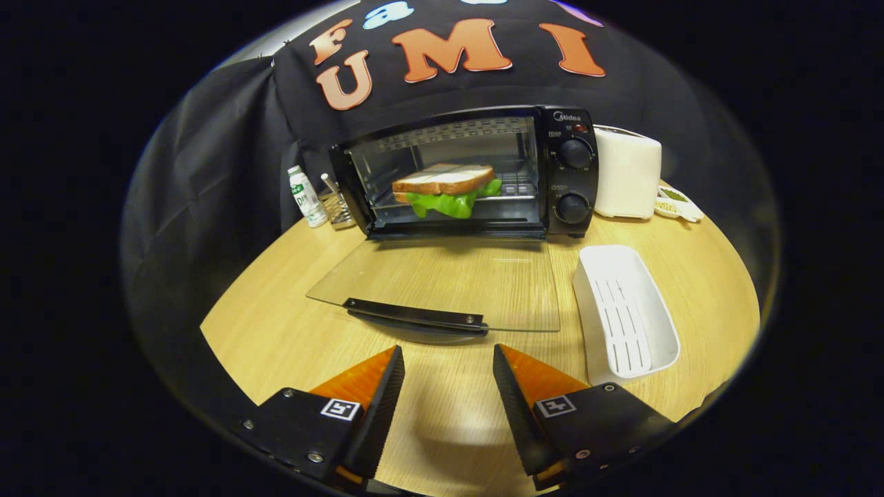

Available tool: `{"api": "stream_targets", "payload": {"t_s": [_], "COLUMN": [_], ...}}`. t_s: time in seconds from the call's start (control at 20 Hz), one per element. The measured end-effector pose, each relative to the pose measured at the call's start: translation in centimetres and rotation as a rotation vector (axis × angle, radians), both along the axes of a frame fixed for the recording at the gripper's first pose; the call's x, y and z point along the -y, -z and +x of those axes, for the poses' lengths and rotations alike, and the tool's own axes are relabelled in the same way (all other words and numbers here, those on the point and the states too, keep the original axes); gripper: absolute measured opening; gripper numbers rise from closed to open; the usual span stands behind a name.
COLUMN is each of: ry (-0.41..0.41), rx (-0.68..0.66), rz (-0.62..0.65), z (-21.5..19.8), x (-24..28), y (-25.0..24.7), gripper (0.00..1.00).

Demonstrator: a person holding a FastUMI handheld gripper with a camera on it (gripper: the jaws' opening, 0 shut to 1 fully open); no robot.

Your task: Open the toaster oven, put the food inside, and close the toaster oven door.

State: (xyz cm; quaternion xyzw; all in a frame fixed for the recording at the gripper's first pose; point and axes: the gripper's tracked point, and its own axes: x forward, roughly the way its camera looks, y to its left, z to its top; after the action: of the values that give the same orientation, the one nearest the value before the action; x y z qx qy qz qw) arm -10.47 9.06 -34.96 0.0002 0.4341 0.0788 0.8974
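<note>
A black toaster oven stands at the back of the wooden table, its glass door folded down flat toward me. The door's black handle lies along its near edge, just ahead of my fingers. Inside on the rack rests a sandwich of white bread with green lettuce hanging out. My gripper hovers over the table in front of the door, open, with nothing between its orange fingers.
An empty white tray lies to the right of the door. A white appliance and a small dish stand right of the oven. A small bottle and a metal holder stand to its left.
</note>
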Motion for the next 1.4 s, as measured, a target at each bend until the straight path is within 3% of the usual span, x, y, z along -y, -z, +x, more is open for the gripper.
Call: {"api": "stream_targets", "payload": {"t_s": [0.25, 0.6, 0.8, 1.05, 1.25, 1.4], "ry": [0.033, -0.001, -0.013, -0.012, -0.019, -0.007], "rx": [-0.053, -0.059, -0.020, 0.084, 0.137, 0.111], "rz": [-0.016, 0.011, 0.045, 0.116, 0.074, 0.115], "z": [0.8, 1.8, 2.7, 5.0, 7.6, 8.4], "x": [-0.5, -2.9, -4.0, -5.5, -5.3, -5.8], "y": [2.5, 2.3, 0.5, -3.6, -5.2, -5.2], "gripper": [0.78, 0.82, 0.89, 0.90, 0.90, 0.89]}}
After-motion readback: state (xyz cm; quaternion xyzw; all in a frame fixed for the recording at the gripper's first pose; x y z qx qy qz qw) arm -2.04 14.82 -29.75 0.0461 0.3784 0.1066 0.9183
